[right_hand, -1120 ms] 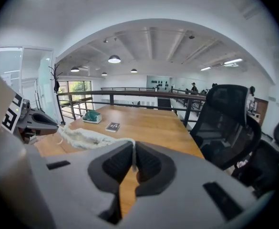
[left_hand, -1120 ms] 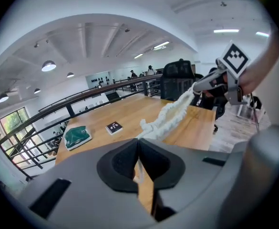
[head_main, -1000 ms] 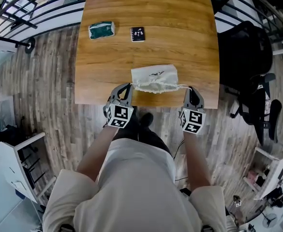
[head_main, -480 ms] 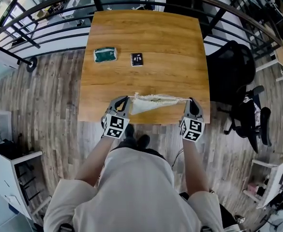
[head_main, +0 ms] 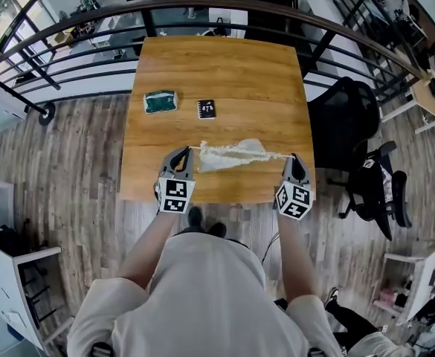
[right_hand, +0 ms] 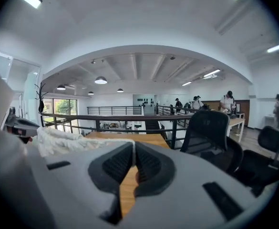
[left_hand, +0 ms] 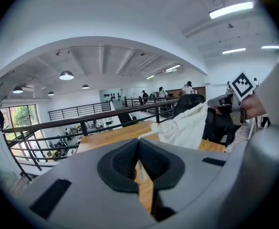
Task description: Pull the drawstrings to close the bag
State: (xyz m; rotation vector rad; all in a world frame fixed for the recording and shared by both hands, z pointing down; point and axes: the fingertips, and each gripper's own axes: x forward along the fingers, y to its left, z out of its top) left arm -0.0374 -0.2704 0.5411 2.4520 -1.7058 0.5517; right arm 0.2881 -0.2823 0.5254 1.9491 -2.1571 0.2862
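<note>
A white cloth drawstring bag [head_main: 236, 154] hangs in the air above the near edge of the wooden table [head_main: 224, 73], its mouth bunched tight. My left gripper [head_main: 188, 152] is shut on the left drawstring [head_main: 195, 148]. My right gripper [head_main: 292, 157] is shut on the right drawstring [head_main: 280, 155], which runs taut from the bag. In the left gripper view the bag [left_hand: 184, 125] shows to the right beyond the closed jaws. The bag [right_hand: 58, 140] appears at left in the right gripper view, its cord [right_hand: 110, 141] leading into the closed jaws.
On the far left part of the table lie a green pouch [head_main: 160, 101] and a small black card [head_main: 207, 108]. A black office chair [head_main: 343, 121] stands right of the table. A metal railing [head_main: 68, 32] runs behind it.
Both grippers have risen and lifted the bag off the table. The bag has gone from lying flat to stretched out between the two taut strings, with its mouth gathered.
</note>
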